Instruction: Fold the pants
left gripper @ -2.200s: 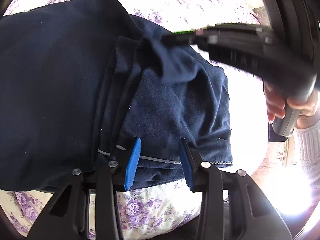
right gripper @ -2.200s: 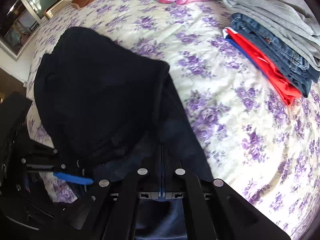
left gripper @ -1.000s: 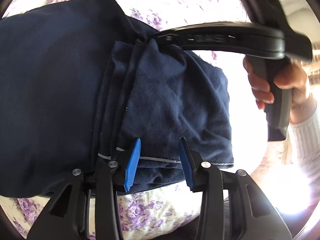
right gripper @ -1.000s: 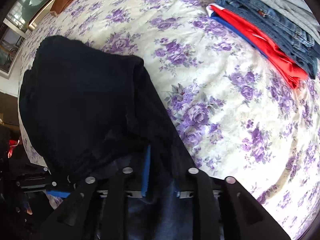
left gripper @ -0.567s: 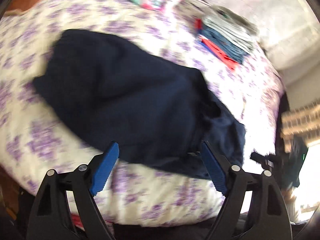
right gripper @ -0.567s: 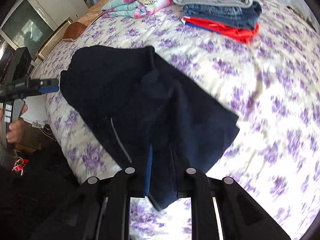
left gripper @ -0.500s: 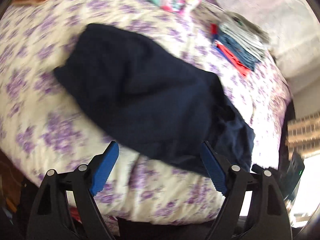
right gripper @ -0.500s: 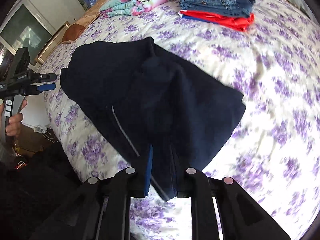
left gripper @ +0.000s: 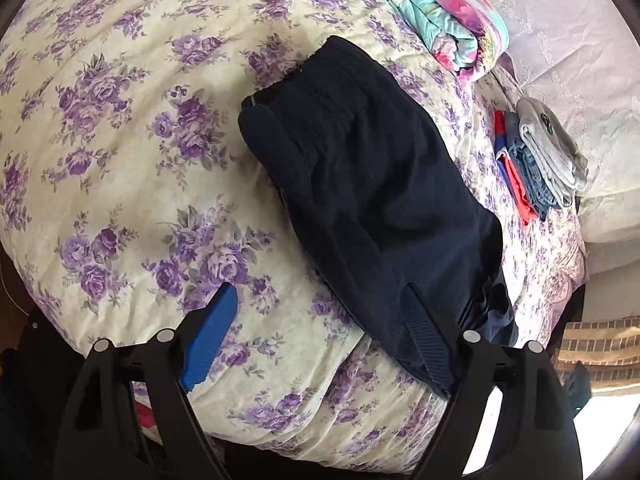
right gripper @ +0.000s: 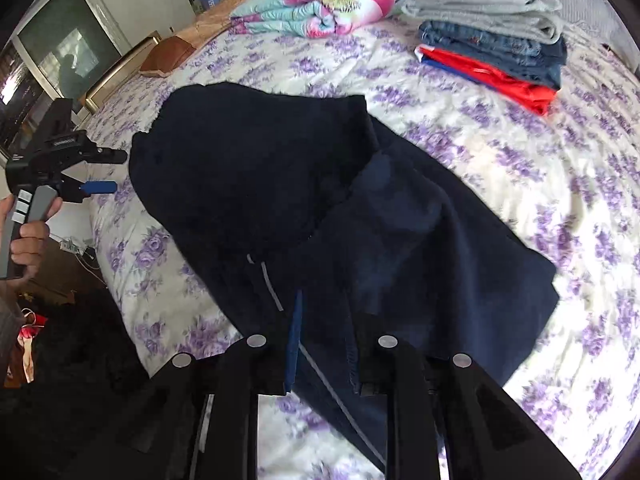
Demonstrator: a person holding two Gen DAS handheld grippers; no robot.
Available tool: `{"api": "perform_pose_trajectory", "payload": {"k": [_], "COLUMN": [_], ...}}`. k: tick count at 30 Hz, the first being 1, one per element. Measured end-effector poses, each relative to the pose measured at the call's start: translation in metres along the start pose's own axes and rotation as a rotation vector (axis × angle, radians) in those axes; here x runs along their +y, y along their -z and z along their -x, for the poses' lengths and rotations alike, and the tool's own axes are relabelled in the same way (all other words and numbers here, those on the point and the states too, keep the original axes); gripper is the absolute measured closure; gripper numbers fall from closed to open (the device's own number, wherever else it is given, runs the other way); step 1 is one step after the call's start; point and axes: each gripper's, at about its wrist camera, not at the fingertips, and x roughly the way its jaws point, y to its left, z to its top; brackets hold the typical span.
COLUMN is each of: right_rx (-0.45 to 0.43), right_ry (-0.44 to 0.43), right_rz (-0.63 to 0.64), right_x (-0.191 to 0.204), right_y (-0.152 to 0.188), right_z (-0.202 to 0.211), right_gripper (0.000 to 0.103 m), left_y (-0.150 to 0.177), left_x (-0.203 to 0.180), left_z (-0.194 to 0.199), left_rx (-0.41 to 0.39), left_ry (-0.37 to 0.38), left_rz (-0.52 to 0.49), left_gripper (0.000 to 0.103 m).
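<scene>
Fingers of the left gripper [left gripper: 316, 332] are spread wide with nothing between them, held above the near edge of the bed [left gripper: 120, 128]; the right-hand finger overlaps the pants' edge in view, contact cannot be told. Seen from the right wrist camera, this gripper [right gripper: 100, 172] sits off the bed's side, apart from the cloth.

Right gripper [right gripper: 324, 344]: fingers narrowed on a hem edge of the pants [right gripper: 320, 208], dark fabric running between them. Judged to be gripping that edge.

Pants: navy, lying on the floral bed cover, partly doubled over. One thicker layer sits on the far half, and a flatter panel spreads toward the right gripper. Edges are not squared; the lower corner is rumpled.

Progress (judgement): a first fold looks in place; at least one more fold and smoothing remain.

Stack of folded clothes [right gripper: 492, 40] and rolled blanket [right gripper: 320, 4] lie well apart, at the far side.
</scene>
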Motion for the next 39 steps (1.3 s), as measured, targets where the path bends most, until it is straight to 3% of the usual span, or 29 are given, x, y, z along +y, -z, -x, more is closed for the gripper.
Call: {"api": "perform_pose_trajectory", "payload": {"k": [2,4,6,9,10,11,12,13,15,19,23,25,27,28,30,32,35,37,39], "right_rx": [0.077,0.039,0.057,0.083,0.089,0.094,0.097,0.100,0.115,0.042,-0.023,0.006,0.102,0.077,0.135,0.093,0.007,0.009,0.038], "right_ry": [-0.006,0.013,-0.019,-0.077,-0.079,-0.069,-0.052,-0.035,-0.018,-0.096,-0.165,-0.181,-0.181,-0.167,-0.192,-0.217,-0.068,0.014,0.035], "right_rz": [-0.010,0.016,-0.013,-0.099,-0.111,-0.108,-0.091,-0.069,-0.029,0.005,0.013,0.019,0.042,0.074,0.107,0.037,-0.029,-0.064,-0.085], "right_x": [0.005,0.011,0.005,-0.010,-0.010,-0.008,-0.002,0.003,0.014,0.033,0.052,0.061,0.071,0.077,0.082,0.069,0.042,0.027,0.016], "right_y": [0.002,0.003,0.000,-0.004,-0.005,-0.007,-0.007,-0.007,-0.009,-0.029,-0.056,-0.065,-0.061,-0.059,-0.069,-0.089,-0.129,-0.151,-0.164], "right_z": [-0.034,-0.033,-0.032,-0.034,-0.035,-0.035,-0.036,-0.035,-0.031,-0.016,-0.039,-0.069,-0.100,-0.100,-0.097,-0.083,-0.075,-0.088,-0.108], "right_gripper": [0.083,0.084,0.084,0.085,0.085,0.085,0.085,0.083,0.083,0.083,0.085,0.085,0.085,0.083,0.084,0.086,0.085,0.084,0.084], "left_y": [-0.009,-0.022,-0.038,-0.063,-0.069,-0.075,-0.080,-0.082,-0.078,-0.059,-0.055,-0.057,-0.056,-0.056,-0.051,-0.046,-0.038,-0.034,-0.030], "left_x": [0.007,0.014,0.019,0.016,0.010,0.003,-0.003,-0.008,-0.020,-0.055,-0.068,-0.066,-0.065,-0.068,-0.075,-0.086,-0.103,-0.114,-0.124], "left_z": [-0.009,-0.023,-0.042,-0.056,-0.057,-0.057,-0.057,-0.056,-0.043,-0.017,-0.010,-0.009,-0.006,-0.007,-0.003,-0.002,0.003,0.005,0.005], "left_rx": [0.009,0.028,0.056,0.044,0.030,0.022,0.024,0.021,-0.032,-0.112,-0.123,-0.120,-0.124,-0.127,-0.134,-0.131,-0.130,-0.118,-0.104], "left_ry": [0.033,0.084,0.116,0.106,0.098,0.107,0.096,0.129,0.139,0.055,0.039,0.067,0.104,0.117,0.121,0.116,0.099,0.112,0.128], "left_rz": [0.041,0.082,0.126,0.145,0.134,0.114,0.102,0.084,0.013,-0.165,-0.226,-0.210,-0.203,-0.212,-0.250,-0.303,-0.366,-0.401,-0.433], "left_gripper": [0.020,0.020,0.020,0.015,0.019,0.043,0.050,0.072,0.080,0.081,0.081,0.081,0.081,0.081,0.081,0.081,0.081,0.079,0.074]}}
